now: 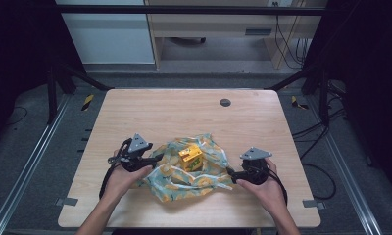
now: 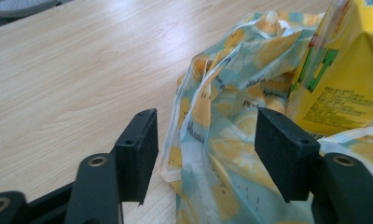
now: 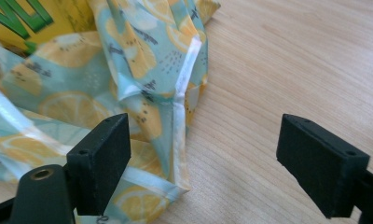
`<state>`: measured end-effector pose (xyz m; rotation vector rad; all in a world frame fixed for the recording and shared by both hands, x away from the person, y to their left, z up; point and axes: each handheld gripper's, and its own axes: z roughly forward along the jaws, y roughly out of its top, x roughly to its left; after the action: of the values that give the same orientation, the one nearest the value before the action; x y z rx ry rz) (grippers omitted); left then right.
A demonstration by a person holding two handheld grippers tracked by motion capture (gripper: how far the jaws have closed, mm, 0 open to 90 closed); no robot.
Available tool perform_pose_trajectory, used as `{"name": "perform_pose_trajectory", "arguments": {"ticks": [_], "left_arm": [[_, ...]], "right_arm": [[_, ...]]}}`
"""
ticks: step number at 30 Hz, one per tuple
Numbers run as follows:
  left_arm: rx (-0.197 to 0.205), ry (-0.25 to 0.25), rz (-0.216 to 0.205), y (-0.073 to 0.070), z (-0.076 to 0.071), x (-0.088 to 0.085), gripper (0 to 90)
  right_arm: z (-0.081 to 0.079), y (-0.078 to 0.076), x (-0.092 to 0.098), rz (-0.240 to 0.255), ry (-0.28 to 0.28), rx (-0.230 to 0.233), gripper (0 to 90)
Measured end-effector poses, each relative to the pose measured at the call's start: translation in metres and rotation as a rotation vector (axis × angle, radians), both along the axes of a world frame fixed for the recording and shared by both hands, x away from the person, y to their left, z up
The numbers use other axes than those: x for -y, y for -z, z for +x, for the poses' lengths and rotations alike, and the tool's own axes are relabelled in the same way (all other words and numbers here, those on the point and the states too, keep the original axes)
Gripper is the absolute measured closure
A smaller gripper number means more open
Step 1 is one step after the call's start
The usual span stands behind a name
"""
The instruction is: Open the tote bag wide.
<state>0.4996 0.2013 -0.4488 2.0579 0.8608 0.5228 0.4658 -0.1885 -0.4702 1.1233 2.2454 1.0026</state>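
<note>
Lemon-print cloth (image 1: 186, 172), thin and blue-green with yellow fruit slices on it, lies crumpled in the lower middle of the high view, on the pale wooden table (image 1: 184, 112). A small yellow carton box (image 1: 190, 157) with green marks stands on the middle of the cloth.

At the left of the high view, the left gripper (image 1: 157, 157) sits at the cloth's left edge, held in the person's left hand (image 1: 121, 175). In the left gripper view its two black jaws stand apart. A fold of the cloth (image 2: 212, 140) lies between them, but the pads do not press on it. The yellow carton box (image 2: 343, 74) shows in the upper right of that view.

At the right of the high view, the right gripper (image 1: 231, 172) sits at the cloth's right edge, held in the person's right hand (image 1: 265, 186). In the right gripper view its jaws stand wide apart. The hem of the cloth (image 3: 180, 116) lies just beside the left jaw, and bare table (image 3: 278, 60) shows between the jaws.

A small dark round cap (image 1: 225, 102) sits in the table near its far edge, well apart from the cloth.
</note>
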Motion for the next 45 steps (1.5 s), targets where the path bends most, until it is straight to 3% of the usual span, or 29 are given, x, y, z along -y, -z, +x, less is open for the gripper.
{"name": "perform_pose_trajectory", "arguments": {"ticks": [5,9,13,18,21,31,39,45], "left_arm": [[0.008,-0.006,-0.036,-0.012,-0.003,0.0,23.8],[0.023,-0.009,-0.035,-0.025,-0.008,-0.005,13.9],[0.042,-0.03,-0.052,-0.039,-0.014,-0.017,8.4],[0.064,-0.052,-0.053,-0.047,-0.021,-0.037,6.0],[0.071,-0.07,-0.053,-0.046,-0.024,-0.05,5.6],[0.052,-0.126,-0.06,-0.033,-0.025,-0.084,5.6],[0.031,-0.154,-0.042,-0.02,-0.023,-0.1,5.6],[0.015,-0.193,-0.036,-0.008,-0.018,-0.112,5.6]], "right_arm": [[-0.002,-0.01,-0.005,0.022,-0.018,0.028,10.1],[-0.001,-0.026,-0.007,0.034,-0.018,0.074,6.4],[-0.001,-0.04,-0.003,0.058,0.008,0.121,5.7],[-0.001,-0.049,0.008,0.086,0.06,0.15,5.3],[0.0,-0.05,0.019,0.104,0.099,0.15,5.4],[0.004,-0.042,0.052,0.097,0.184,0.11,6.3],[0.004,-0.033,0.072,0.089,0.232,0.08,6.5],[0.007,-0.017,0.081,0.089,0.266,0.046,6.6]]}}
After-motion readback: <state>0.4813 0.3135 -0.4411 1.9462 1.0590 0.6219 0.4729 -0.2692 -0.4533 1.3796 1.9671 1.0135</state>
